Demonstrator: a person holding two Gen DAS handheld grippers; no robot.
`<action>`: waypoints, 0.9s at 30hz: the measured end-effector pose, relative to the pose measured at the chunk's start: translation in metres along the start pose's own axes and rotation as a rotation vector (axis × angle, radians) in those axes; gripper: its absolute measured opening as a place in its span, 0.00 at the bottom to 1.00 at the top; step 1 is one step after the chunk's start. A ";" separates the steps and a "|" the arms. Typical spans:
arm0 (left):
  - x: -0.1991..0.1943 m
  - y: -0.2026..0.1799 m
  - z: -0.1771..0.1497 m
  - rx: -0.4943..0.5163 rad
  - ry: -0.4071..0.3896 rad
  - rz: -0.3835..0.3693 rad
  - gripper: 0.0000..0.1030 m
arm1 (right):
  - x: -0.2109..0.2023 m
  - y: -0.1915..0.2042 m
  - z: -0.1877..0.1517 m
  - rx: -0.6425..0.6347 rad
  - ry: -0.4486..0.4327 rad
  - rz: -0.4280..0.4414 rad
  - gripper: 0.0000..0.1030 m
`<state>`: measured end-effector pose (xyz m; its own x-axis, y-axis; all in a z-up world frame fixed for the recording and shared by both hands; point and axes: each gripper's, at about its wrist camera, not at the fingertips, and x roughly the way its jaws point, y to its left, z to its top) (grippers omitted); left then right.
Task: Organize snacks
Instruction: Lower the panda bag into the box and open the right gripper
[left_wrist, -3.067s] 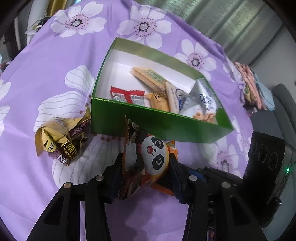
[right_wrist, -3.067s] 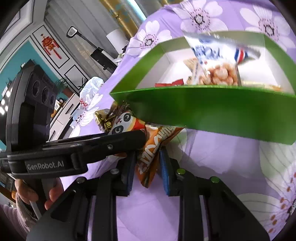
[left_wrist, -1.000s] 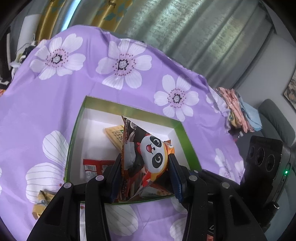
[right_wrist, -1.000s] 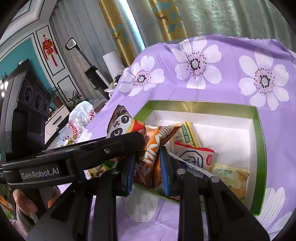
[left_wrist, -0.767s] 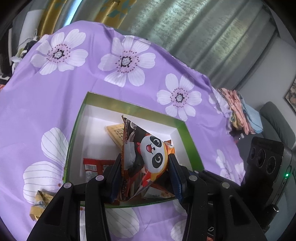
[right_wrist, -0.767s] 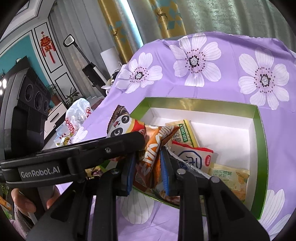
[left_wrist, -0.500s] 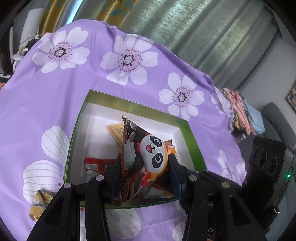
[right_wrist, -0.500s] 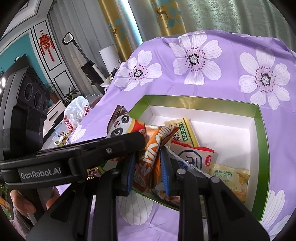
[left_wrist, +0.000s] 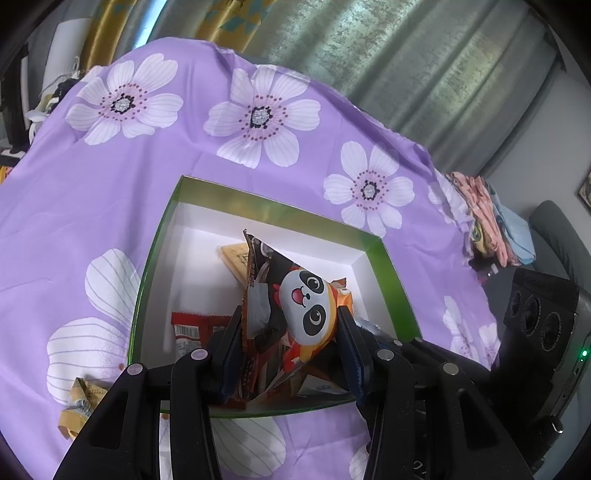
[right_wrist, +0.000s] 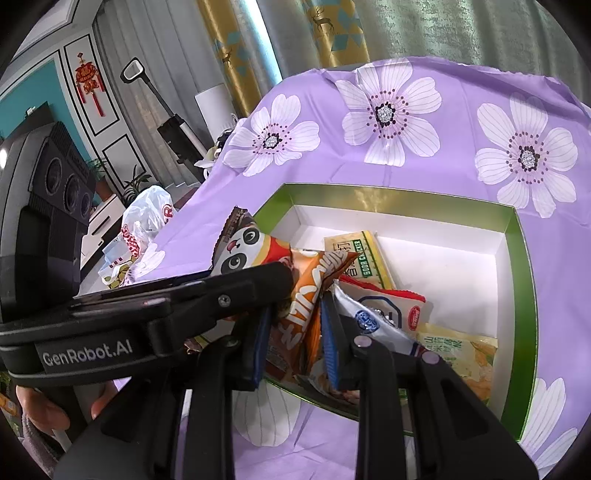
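Both grippers hold one orange snack bag with a panda face (left_wrist: 303, 306), raised above the green box (left_wrist: 155, 266). My left gripper (left_wrist: 290, 354) is shut on the bag's panda end. My right gripper (right_wrist: 295, 343) is shut on its orange lettered end (right_wrist: 306, 295); the left gripper's body crosses that view (right_wrist: 147, 314). The box (right_wrist: 517, 258) has a white inside and holds several packets: a red one (left_wrist: 192, 326), a soda cracker pack (right_wrist: 364, 258), a white-blue pack (right_wrist: 380, 314) and a yellow-green pack (right_wrist: 458, 350).
The box sits on a purple cloth with white flowers (left_wrist: 147, 155). Gold-wrapped snacks (left_wrist: 79, 410) lie on the cloth left of the box. A white plastic bag (right_wrist: 144, 225) and folded clothes (left_wrist: 487, 221) lie beyond the table edges. Curtains hang behind.
Both grippers have lifted the panda bag from the cloth in front of the box to above the box; in the last second they have shifted only slightly.
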<state>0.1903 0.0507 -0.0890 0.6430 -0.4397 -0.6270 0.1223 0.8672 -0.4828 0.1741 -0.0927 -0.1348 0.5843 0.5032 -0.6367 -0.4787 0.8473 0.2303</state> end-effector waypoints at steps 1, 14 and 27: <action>0.000 0.000 0.000 0.000 0.000 -0.001 0.45 | 0.000 0.000 0.000 -0.003 0.000 -0.003 0.27; 0.000 0.000 0.001 0.000 0.003 0.001 0.45 | 0.000 0.001 0.000 -0.005 0.003 -0.005 0.28; 0.001 0.002 -0.001 0.002 0.005 0.028 0.45 | 0.002 0.002 -0.001 -0.008 0.010 -0.009 0.28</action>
<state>0.1905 0.0515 -0.0907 0.6427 -0.4163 -0.6432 0.1060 0.8798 -0.4635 0.1733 -0.0904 -0.1365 0.5820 0.4937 -0.6461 -0.4785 0.8504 0.2187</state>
